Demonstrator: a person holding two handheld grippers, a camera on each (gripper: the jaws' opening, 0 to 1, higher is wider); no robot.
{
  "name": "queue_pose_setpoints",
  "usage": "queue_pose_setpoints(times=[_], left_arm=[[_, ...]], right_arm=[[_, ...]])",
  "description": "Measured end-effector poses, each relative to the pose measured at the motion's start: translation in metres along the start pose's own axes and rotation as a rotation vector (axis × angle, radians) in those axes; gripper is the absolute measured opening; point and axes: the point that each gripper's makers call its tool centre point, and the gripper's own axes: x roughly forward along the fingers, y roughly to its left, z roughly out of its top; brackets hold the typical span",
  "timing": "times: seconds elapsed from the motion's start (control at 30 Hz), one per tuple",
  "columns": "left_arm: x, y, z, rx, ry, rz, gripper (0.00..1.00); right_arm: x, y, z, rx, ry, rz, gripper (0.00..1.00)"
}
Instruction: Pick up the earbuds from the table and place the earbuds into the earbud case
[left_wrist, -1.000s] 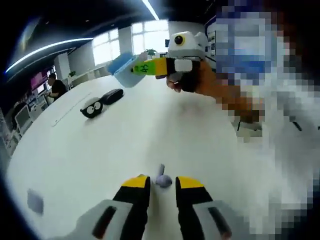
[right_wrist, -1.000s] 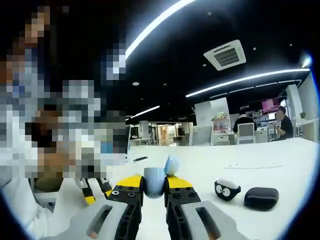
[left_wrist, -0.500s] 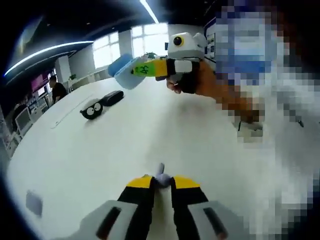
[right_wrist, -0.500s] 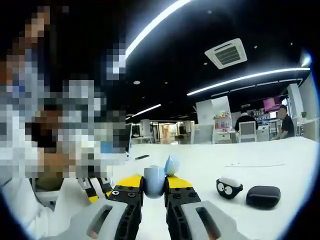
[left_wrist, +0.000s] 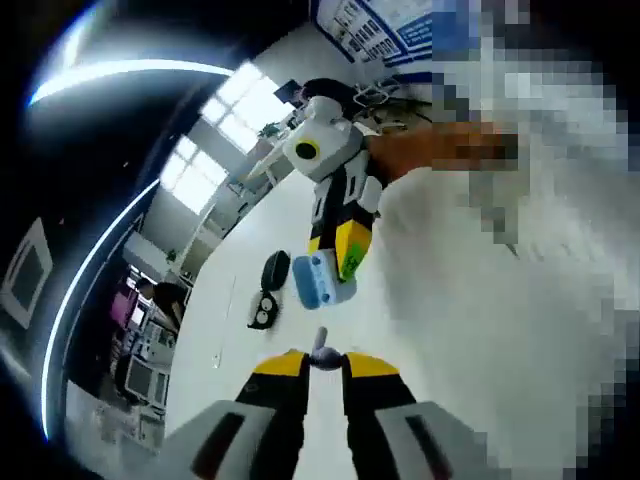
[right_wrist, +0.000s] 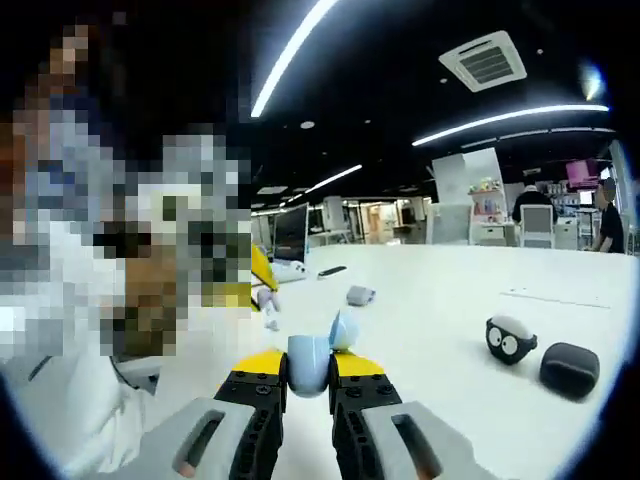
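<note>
Left gripper view: the left hand-held gripper (left_wrist: 323, 362) rises from the bottom, its yellow-tipped jaws drawn close together and pinching a small pale grey earbud (left_wrist: 323, 352), whose thin stem pokes up between the tips. Just beyond it, the right hand-held gripper (left_wrist: 335, 265) reaches in from above, clamped on a light blue plastic earbud case (left_wrist: 320, 282) with its lid hinged open. The case sits near the earbud and faces it, which suggests one tool steadies the case so the other can drop the earbud in. On the white table (left_wrist: 300, 225) behind lie a black pouch-like oval case (left_wrist: 274, 268) and, just beside it, a black rounded case with cartoon eyes (left_wrist: 262, 310).

Right gripper view: the right hand-held gripper's own jaws grip the light blue case's lower body, and its open lid (right_wrist: 343, 329) tilts up to the right. The left hand-held gripper (right_wrist: 262, 290) shows at the left, a yellow tip with the pale earbud (right_wrist: 266, 302) at its end, near the case but not yet in it. The white table stretches away, carrying a small grey object (right_wrist: 360, 295), the eyed black case (right_wrist: 510, 341) and the black oval case (right_wrist: 569, 368) at the right.
</note>
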Motion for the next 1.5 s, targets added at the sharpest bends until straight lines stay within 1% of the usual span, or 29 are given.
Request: queue_pose_setpoints(times=[0.03, 0.07, 0.2, 0.23, 0.33, 0.37, 0.4, 0.53, 0.6, 0.77, 1.0, 1.13, 1.27, 1.5], left_arm=[[-0.002, 0.002, 0.005, 0.028, -0.005, -0.001, 0.15], [-0.003, 0.002, 0.007, 0.036, -0.007, -0.005, 0.15], [-0.006, 0.005, 0.024, 0.158, -0.022, -0.024, 0.15], [-0.007, 0.005, 0.025, 0.168, -0.025, -0.024, 0.15], [-0.002, -0.006, 0.033, 0.229, -0.038, -0.064, 0.15], [0.001, -0.01, 0.034, 0.264, -0.031, -0.073, 0.15], [0.004, -0.014, 0.034, 0.279, -0.027, -0.079, 0.15], [0.011, -0.021, 0.036, 0.315, -0.019, -0.114, 0.15], [0.015, -0.022, 0.036, 0.336, -0.012, -0.125, 0.15], [0.017, -0.021, 0.04, 0.351, -0.02, -0.139, 0.15], [0.021, -0.026, 0.046, 0.364, -0.029, -0.154, 0.15], [0.025, -0.031, 0.044, 0.368, -0.014, -0.175, 0.15], [0.027, -0.031, 0.043, 0.366, -0.004, -0.177, 0.15], [0.03, -0.036, 0.045, 0.368, -0.006, -0.194, 0.15]], right_arm=[[0.0, 0.003, -0.001, 0.004, 0.008, 0.014, 0.15], [0.001, 0.005, -0.002, 0.006, 0.017, 0.024, 0.15], [0.001, 0.012, -0.005, 0.015, 0.043, 0.054, 0.15], [0.001, 0.012, -0.005, 0.017, 0.043, 0.057, 0.15], [0.0, 0.019, -0.003, 0.041, 0.038, 0.089, 0.15], [0.0, 0.023, -0.001, 0.049, 0.033, 0.106, 0.15], [-0.001, 0.025, -0.001, 0.051, 0.035, 0.119, 0.15], [-0.002, 0.031, -0.002, 0.057, 0.044, 0.142, 0.15], [-0.002, 0.032, -0.004, 0.05, 0.057, 0.141, 0.15], [0.0, 0.037, -0.007, 0.038, 0.077, 0.159, 0.15], [0.001, 0.038, -0.008, 0.04, 0.077, 0.161, 0.15], [0.002, 0.038, -0.008, 0.033, 0.082, 0.156, 0.15], [0.002, 0.039, -0.009, 0.028, 0.088, 0.154, 0.15], [0.003, 0.04, -0.011, 0.018, 0.099, 0.148, 0.15]])
